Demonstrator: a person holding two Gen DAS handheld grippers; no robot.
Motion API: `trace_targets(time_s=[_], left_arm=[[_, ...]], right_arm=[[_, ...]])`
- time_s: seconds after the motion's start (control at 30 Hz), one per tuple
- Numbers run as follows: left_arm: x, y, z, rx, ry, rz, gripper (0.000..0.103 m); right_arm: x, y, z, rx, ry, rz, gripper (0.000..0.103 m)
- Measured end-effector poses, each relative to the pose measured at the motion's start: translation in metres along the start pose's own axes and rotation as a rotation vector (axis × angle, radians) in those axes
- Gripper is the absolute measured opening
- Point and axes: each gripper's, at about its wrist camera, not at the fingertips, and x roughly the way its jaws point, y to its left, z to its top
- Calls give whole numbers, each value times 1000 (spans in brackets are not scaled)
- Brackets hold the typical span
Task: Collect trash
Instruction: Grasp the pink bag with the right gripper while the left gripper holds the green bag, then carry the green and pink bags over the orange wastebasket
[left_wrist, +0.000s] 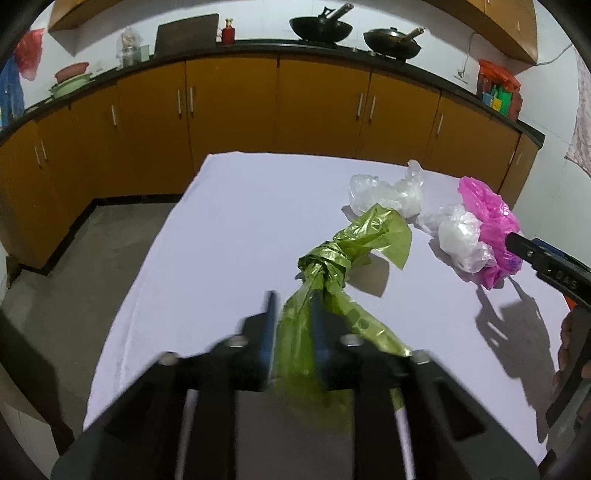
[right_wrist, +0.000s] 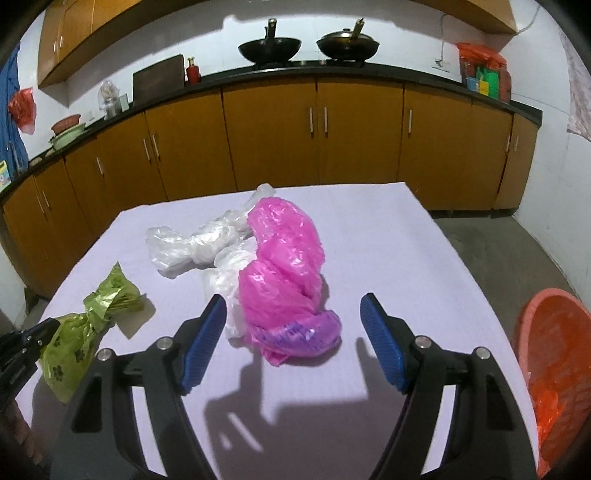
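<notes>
Left gripper (left_wrist: 293, 317) pinching green bag (left_wrist: 347, 251) at lower centre of frame; right gripper (right_wrist: 293, 325) spread wide around pink bag (right_wrist: 284, 273) at centre — orange basket (right_wrist: 554, 354) at right edge, beside table (right_wrist: 388, 236).
</notes>
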Motion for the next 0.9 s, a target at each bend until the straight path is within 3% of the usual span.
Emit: trace_targets(time_s=[0.17,0.2,0.23,0.3,0.33,0.47,0.9], left_arm=[[7,-5,0,18,23,-10,40],[9,-6,0,24,34,-16,37],[10,-6,-1,27,37,-20,33],[11,-8,-2,36,46,-30,17],[11,-9,-3,37,46,-33,15],[5,-8,-5,27,32,-34,8],[-28,-20,-3,16,-51,-48,4]], right_arm=[[13,1,-5,-13,54,-6,68],[16,0,-8,-10,73,-2,58],[18,-1,-10,-8,87,0,55],[18,-4,-14,-4,88,-4,46],[18,-6,-14,-3,89,-3,42],[10,-11,-15,12,83,-2,38],[-49,-40,-27,51,2,-37,32]])
